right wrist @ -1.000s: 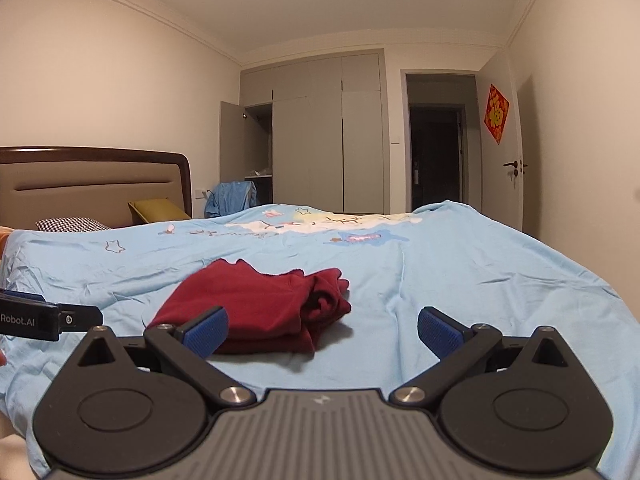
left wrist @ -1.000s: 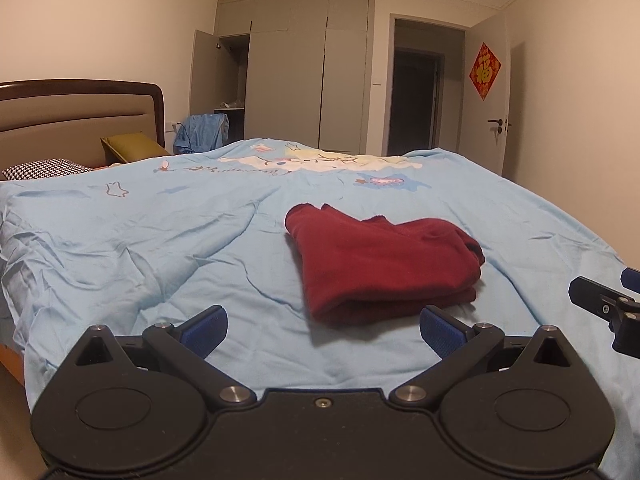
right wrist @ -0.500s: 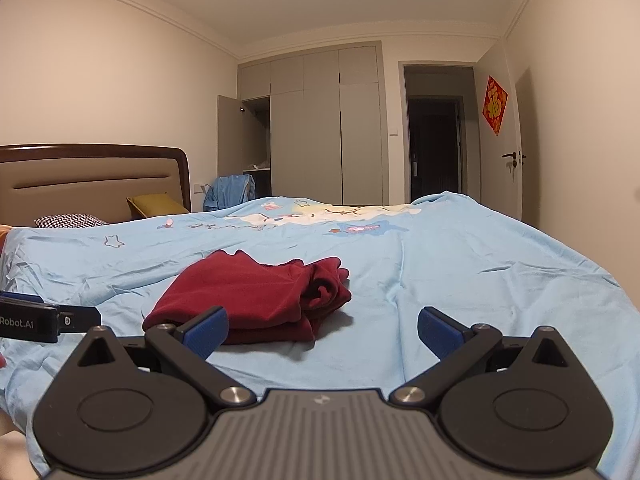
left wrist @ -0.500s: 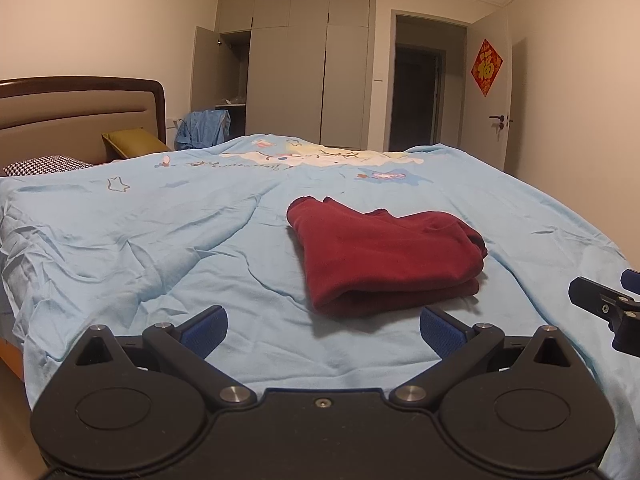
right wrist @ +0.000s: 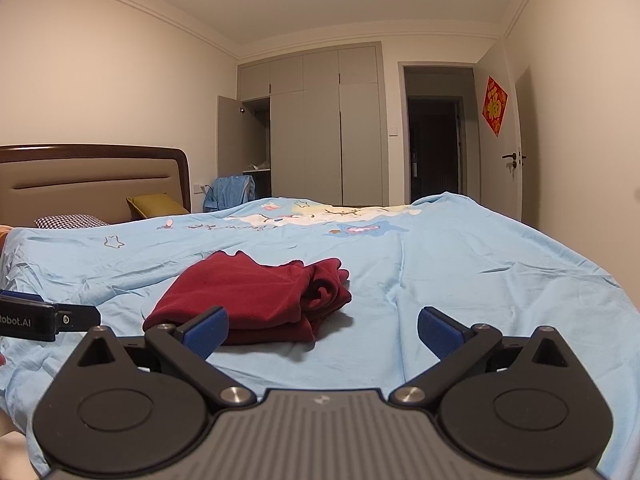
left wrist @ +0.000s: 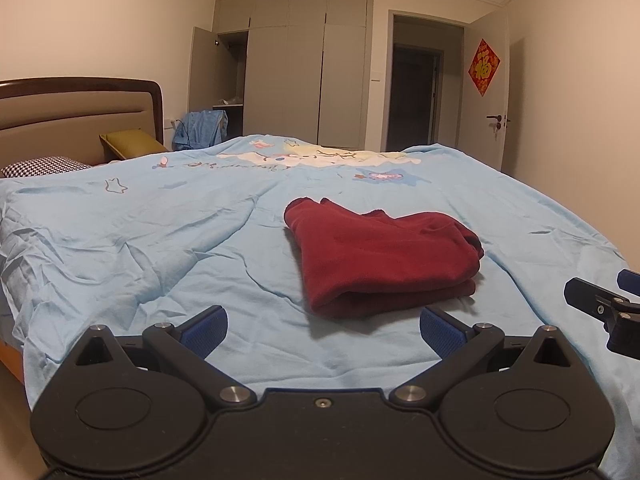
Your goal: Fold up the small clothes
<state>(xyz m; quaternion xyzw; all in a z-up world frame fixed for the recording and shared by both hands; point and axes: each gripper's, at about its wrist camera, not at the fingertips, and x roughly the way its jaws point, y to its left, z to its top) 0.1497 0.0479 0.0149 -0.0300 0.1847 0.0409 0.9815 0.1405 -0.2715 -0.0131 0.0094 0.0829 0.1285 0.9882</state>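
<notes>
A dark red garment [left wrist: 380,256] lies folded into a thick stack on the light blue bedspread [left wrist: 160,232]. In the right wrist view the red garment [right wrist: 256,300] sits left of centre with its rolled edge to the right. My left gripper [left wrist: 323,330] hovers open just short of the stack's near edge, nothing between its blue pads. My right gripper [right wrist: 322,330] is open too, held short of the stack and a little to its right. Each gripper shows at the edge of the other's view.
The bed has a brown headboard [left wrist: 80,116], a checked pillow [left wrist: 44,166] and a mustard cushion [left wrist: 132,146] at the left. Grey wardrobes [left wrist: 304,68] with one open door, blue cloth [left wrist: 202,128] and a dark doorway [left wrist: 416,96] stand beyond. The bed's edge falls away at the left.
Both views have tilted upward slightly and the red stack sits lower in frame; both grippers stay open and the garment has not moved.
</notes>
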